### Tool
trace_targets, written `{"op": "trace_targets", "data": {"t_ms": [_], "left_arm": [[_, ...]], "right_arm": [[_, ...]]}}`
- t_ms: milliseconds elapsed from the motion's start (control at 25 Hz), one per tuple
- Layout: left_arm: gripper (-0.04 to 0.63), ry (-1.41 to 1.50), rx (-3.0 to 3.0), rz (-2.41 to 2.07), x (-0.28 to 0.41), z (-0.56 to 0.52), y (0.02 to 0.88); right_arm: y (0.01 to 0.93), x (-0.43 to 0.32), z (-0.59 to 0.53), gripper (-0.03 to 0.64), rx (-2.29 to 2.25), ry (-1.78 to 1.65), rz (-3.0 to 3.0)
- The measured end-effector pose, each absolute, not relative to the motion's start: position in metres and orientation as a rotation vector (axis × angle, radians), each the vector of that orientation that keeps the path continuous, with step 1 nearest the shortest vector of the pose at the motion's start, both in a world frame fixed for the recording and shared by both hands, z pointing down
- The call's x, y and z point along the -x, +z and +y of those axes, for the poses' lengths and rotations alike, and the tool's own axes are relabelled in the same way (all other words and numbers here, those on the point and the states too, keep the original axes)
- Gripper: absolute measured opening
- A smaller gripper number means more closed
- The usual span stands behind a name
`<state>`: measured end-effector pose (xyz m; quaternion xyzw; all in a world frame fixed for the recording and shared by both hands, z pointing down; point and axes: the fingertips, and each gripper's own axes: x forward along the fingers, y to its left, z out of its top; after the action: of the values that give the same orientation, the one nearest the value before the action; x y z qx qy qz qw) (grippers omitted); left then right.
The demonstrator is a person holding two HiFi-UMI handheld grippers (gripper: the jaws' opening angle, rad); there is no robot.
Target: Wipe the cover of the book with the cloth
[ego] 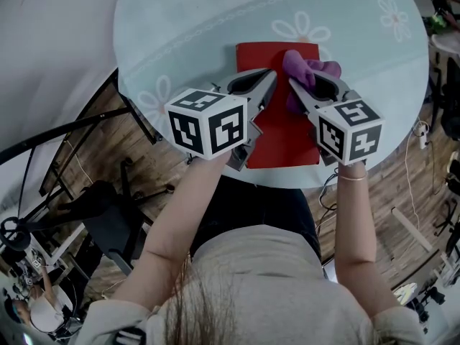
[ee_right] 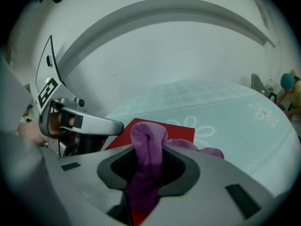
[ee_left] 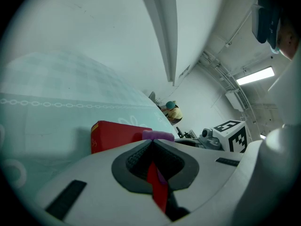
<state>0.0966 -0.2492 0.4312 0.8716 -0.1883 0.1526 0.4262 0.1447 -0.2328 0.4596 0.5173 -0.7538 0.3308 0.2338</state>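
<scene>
Lying at the near edge of the round pale bench, the flat red book bears the crumpled purple cloth, clamped in the jaws of the right gripper; the jaws of the left gripper are together above the book.

Red book lying flat, apparently closed, bunched purple cloth draped over its far right corner

The right gripper holds a purple cloth on the red book.
</scene>
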Motion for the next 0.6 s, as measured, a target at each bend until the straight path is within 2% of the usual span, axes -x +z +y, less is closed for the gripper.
{"op": "trace_targets", "data": {"t_ms": [600], "left_arm": [[0.020,0.367,-2.161,-0.535,-0.084,-0.208,0.431]], "right_arm": [[0.462,-0.129,-0.188,0.126,-1.332,0.917,-2.117]]}}
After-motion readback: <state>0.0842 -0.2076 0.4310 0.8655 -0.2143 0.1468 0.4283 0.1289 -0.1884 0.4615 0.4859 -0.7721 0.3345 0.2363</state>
